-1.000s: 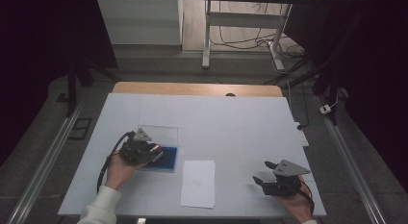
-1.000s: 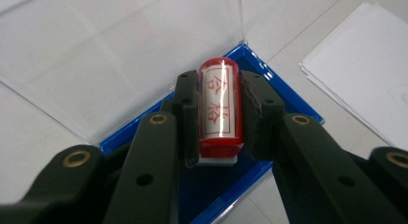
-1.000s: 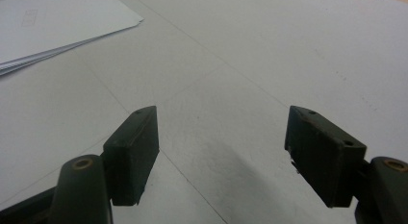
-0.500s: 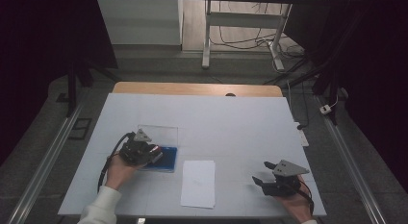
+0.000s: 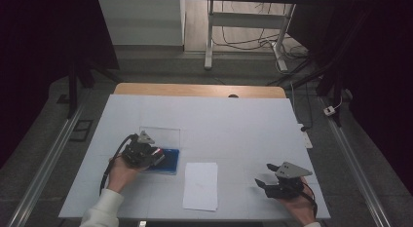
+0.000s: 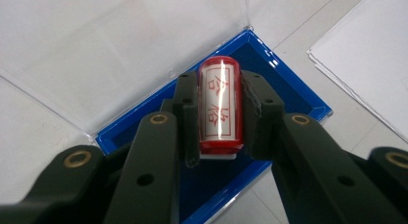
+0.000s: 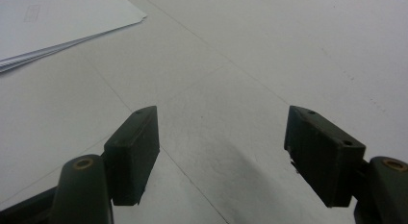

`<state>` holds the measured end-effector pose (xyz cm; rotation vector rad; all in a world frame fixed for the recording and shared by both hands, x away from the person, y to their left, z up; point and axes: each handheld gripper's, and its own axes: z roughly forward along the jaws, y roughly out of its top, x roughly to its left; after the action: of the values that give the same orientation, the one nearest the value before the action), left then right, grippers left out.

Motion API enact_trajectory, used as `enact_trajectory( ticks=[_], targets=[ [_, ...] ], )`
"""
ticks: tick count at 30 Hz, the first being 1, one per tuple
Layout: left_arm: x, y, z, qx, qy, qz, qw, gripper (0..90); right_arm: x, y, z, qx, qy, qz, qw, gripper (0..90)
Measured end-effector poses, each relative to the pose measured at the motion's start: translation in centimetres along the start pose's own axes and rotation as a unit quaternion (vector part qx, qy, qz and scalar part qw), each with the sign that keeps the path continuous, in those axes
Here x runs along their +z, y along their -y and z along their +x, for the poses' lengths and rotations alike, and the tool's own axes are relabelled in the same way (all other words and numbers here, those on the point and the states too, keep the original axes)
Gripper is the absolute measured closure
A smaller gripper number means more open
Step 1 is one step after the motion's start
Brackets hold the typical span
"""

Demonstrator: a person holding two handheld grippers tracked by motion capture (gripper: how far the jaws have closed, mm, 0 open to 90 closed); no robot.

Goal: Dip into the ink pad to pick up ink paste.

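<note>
My left gripper [image 6: 219, 113] is shut on a red stamp [image 6: 220, 106] with a white label bearing red characters. It holds the stamp over a blue ink pad tray [image 6: 288, 96] whose clear lid [image 6: 96, 51] lies open beyond it. From above, the left gripper [image 5: 158, 156] sits at the blue ink pad [image 5: 170, 161] on the table's left side. A small stack of white paper [image 5: 200, 185] lies just right of the pad. My right gripper [image 5: 265, 176] rests open near the front right, its jaws wide apart over bare table [image 7: 216, 118].
The white table [image 5: 234, 129] has a wooden strip along its far edge. The paper stack's corner [image 7: 57, 27] lies far left in the right gripper view. Beyond the table stand desk legs and cables on the floor. Metal rails run along both sides.
</note>
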<state>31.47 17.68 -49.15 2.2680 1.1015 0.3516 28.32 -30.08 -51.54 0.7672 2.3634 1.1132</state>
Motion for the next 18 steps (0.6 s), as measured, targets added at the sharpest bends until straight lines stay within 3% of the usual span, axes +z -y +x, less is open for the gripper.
enact_trajectory(
  ticks=[4, 14, 18],
  targets=[
    [0.30, -0.12, -0.19, 0.002, -0.006, 0.011, 0.9999, 70.5, 0.07, -0.12, 0.09, -0.004, -0.002, 0.002, 1.0000, 28.1],
    [0.48, -0.05, -0.75, 0.012, -0.023, 0.011, 0.9996, 70.6, 0.03, -0.25, 0.25, -0.005, -0.002, 0.000, 1.0000, 28.1],
    [0.49, 0.00, -0.71, 0.007, -0.022, 0.010, 0.9997, 70.7, 0.10, -0.27, 0.24, -0.006, -0.003, 0.001, 1.0000, 28.1]
  ],
)
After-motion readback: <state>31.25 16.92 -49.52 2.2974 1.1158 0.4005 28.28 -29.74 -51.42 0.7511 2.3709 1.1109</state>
